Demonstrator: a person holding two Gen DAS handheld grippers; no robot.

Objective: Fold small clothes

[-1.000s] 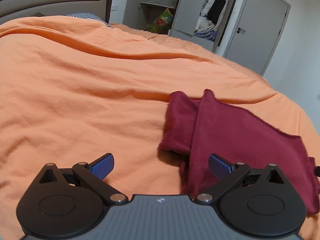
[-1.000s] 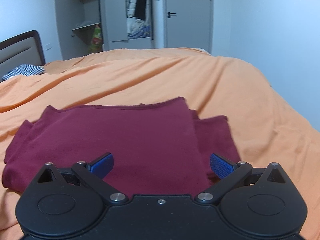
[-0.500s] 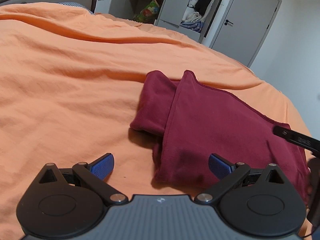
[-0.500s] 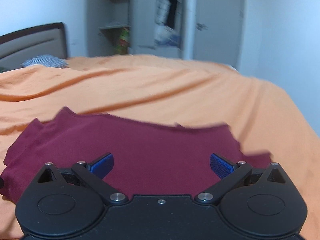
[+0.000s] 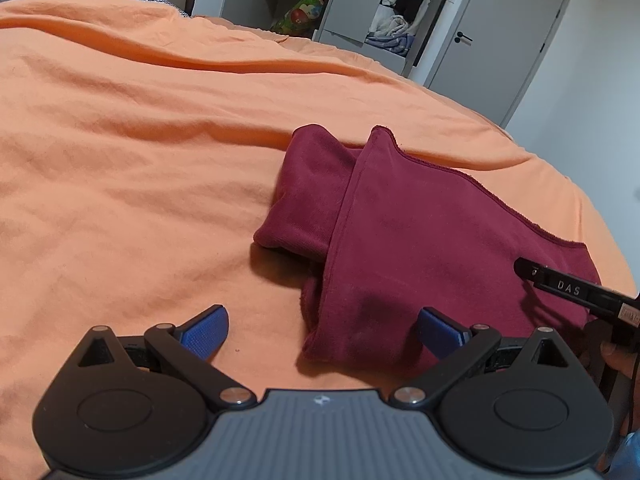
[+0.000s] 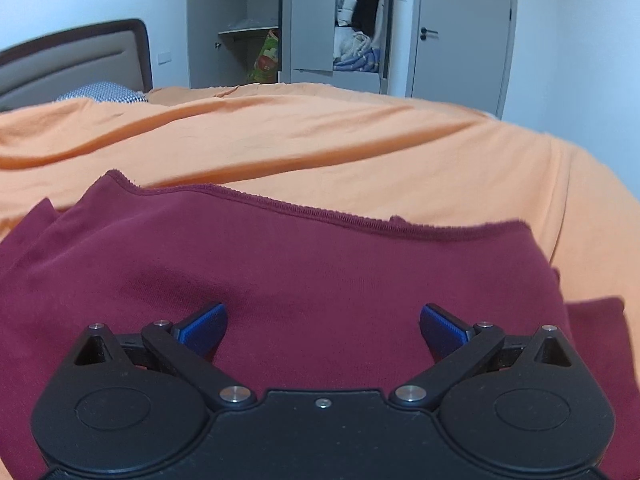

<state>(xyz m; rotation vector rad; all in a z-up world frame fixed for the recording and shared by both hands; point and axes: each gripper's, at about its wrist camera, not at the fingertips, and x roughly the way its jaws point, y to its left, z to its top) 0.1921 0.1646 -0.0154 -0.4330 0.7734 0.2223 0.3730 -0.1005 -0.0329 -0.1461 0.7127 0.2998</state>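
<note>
A dark red garment [image 5: 420, 240] lies folded on the orange bedspread [image 5: 140, 140], a sleeve roll sticking out at its left side. My left gripper [image 5: 324, 330] is open at the garment's near left corner, its right pad over the cloth and its left pad over the bedspread. The right gripper's black finger [image 5: 576, 290] reaches in from the right edge over the cloth. In the right wrist view the garment [image 6: 320, 276] fills the foreground, and my right gripper [image 6: 322, 326] hangs open low above its middle, holding nothing.
The orange bedspread [image 6: 320, 140] runs far back to a headboard [image 6: 76, 60] and a checked pillow [image 6: 102, 92]. Beyond the bed stand an open wardrobe [image 6: 360, 20] with clothes and a closed door [image 6: 460, 32]. A hand [image 5: 616, 356] shows at the right edge.
Both grippers have come lower and closer to the garment. The right gripper has moved in over the cloth and now shows in the left wrist view. Both stay open.
</note>
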